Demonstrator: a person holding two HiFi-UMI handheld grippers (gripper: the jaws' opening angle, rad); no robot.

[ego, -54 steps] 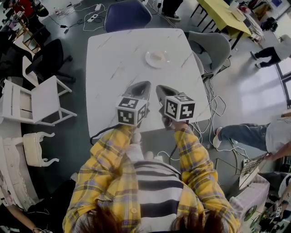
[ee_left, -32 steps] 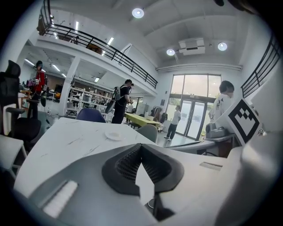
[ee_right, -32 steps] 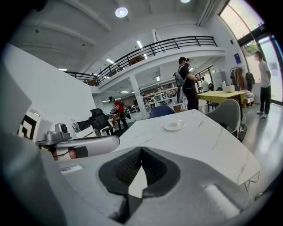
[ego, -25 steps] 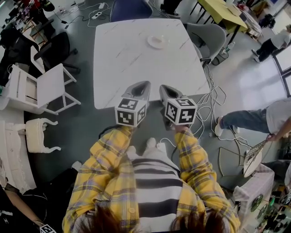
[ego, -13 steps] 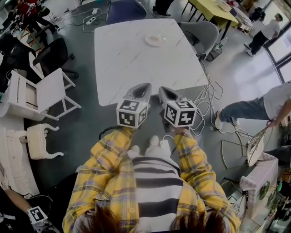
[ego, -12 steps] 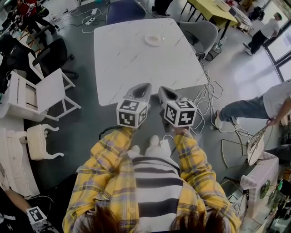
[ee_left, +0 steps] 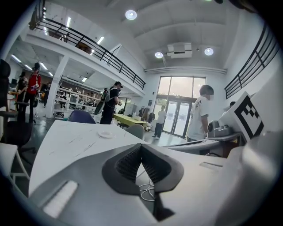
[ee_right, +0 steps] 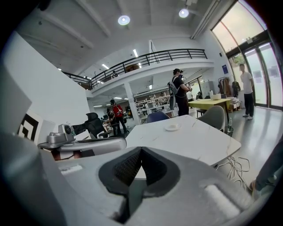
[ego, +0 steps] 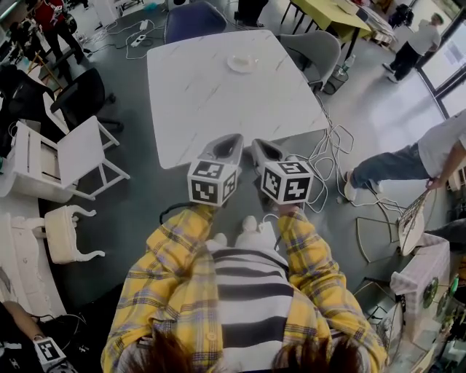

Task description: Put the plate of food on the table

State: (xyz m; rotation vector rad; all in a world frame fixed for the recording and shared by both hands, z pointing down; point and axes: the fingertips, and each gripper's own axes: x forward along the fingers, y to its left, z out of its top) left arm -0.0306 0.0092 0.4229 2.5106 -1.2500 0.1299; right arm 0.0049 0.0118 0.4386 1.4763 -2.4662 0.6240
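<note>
A white plate with a little food sits on the far part of the white marble table. It shows small in the left gripper view and in the right gripper view. My left gripper and right gripper are held side by side in front of my chest, near the table's near edge and well short of the plate. Both are shut, pads together, with nothing between them: left gripper, right gripper.
A blue chair and a grey chair stand at the table's far side. White chairs and a black office chair are at the left. Cables lie on the floor to the right, near a seated person.
The view has drawn back from the table, so its near edge lies farther from me. The plate stays where it was. Both grippers remain shut and side by side.
</note>
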